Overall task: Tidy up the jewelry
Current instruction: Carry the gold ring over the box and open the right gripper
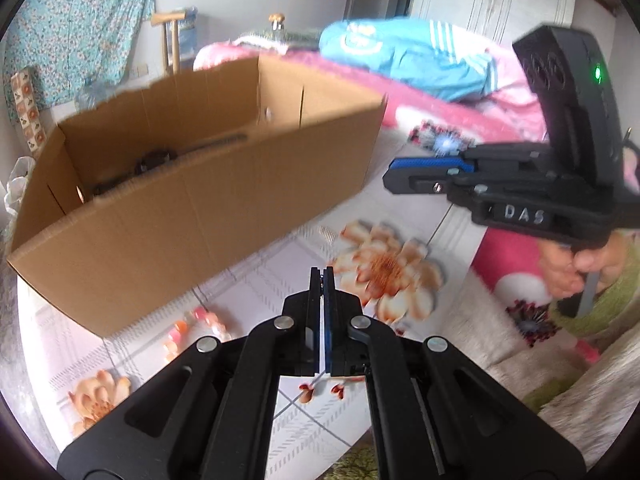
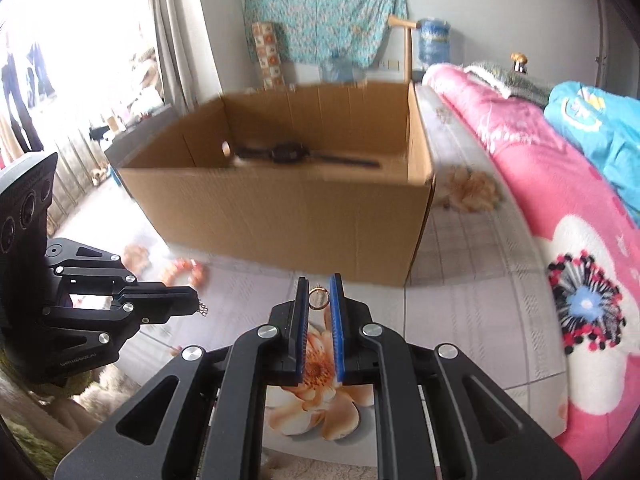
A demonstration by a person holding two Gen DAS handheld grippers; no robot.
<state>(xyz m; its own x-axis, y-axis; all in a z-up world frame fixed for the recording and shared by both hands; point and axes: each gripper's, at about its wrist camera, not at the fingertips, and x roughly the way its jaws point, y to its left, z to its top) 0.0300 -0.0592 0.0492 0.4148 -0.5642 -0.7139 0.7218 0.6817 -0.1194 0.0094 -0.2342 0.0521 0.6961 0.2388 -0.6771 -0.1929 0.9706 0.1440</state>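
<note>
**Inspector A:** We found the right gripper (image 2: 319, 298) clamped on a small gold ring (image 2: 319, 298), held right at the fingertips, pads pressing on either side of the band. The cardboard box (image 2: 280, 200) stood ahead of those jaws, open at the top, with a black watch (image 2: 289, 154) lying on its floor.

**Inspector B:** Agreed. The left gripper (image 1: 322, 280) we recorded with its jaws together. From the right wrist view a short length of fine chain (image 2: 203, 309) hung at its tips, so we judged it pinched there; the left view itself showed nothing between the pads, and we could not confirm how much chain was held.

**Inspector A:** Both grippers were short of the box, above the flowered bedsheet (image 2: 460, 300). A bead bracelet (image 2: 188, 274) lay on the sheet between the left jaws and the box's near wall.

**Inspector B:** We judged the step in hand to be carrying the ring to the box. Our advice: keep the squeeze steady, since the ring sat at the very ends of the pads and could pop out sideways. Lift the tips above the near wall before going forward, so the ring does not catch the cardboard edge.

**Inspector A:** And release low inside, off to one side of the watch, so the ring does not bounce or roll. Both views were blurred, so slower travel would suit.
</note>
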